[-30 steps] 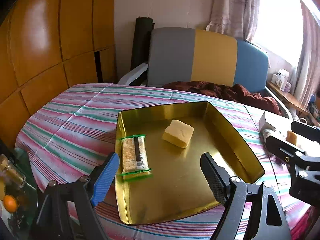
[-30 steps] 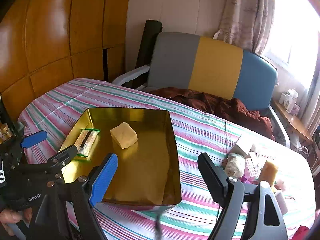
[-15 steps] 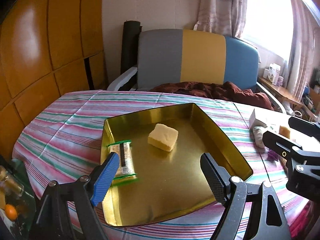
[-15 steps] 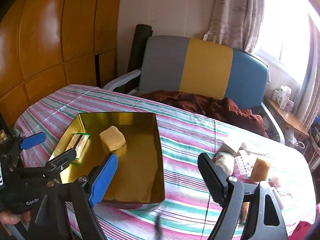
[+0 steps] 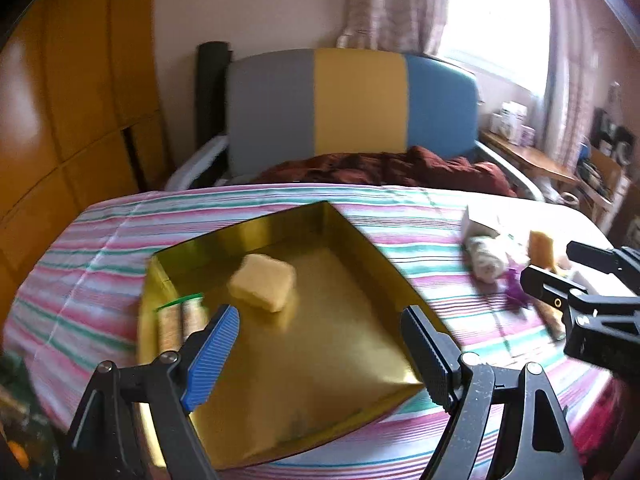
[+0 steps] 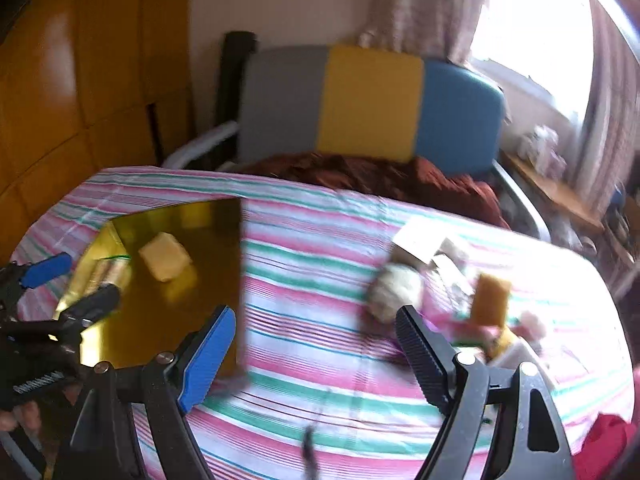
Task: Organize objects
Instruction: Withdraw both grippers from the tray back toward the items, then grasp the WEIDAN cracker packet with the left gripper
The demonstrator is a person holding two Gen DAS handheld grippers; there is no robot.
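A gold metal tray (image 5: 360,248) sits on the striped tablecloth and holds a yellow sponge block (image 5: 262,287) and a green-edged cracker packet (image 5: 178,320). My left gripper (image 5: 318,330) is open and empty over the tray's near end. The tray (image 6: 224,220) with the sponge (image 6: 164,256) also shows in the right wrist view. My right gripper (image 6: 314,334) is open and empty above bare cloth, right of the tray. To its right lies a pile: a pale roll (image 6: 394,290), an amber block (image 6: 490,300), a white box (image 6: 420,238).
A grey, yellow and blue chair (image 5: 352,100) with a dark red cloth (image 5: 384,168) stands behind the table. Wooden panels (image 5: 80,100) line the left wall. A side shelf with small boxes (image 5: 516,120) sits by the window at right.
Both views have swung to the right. The tray has slid left in frame and the pile of small items has come nearer my right gripper. Both grippers stay open.
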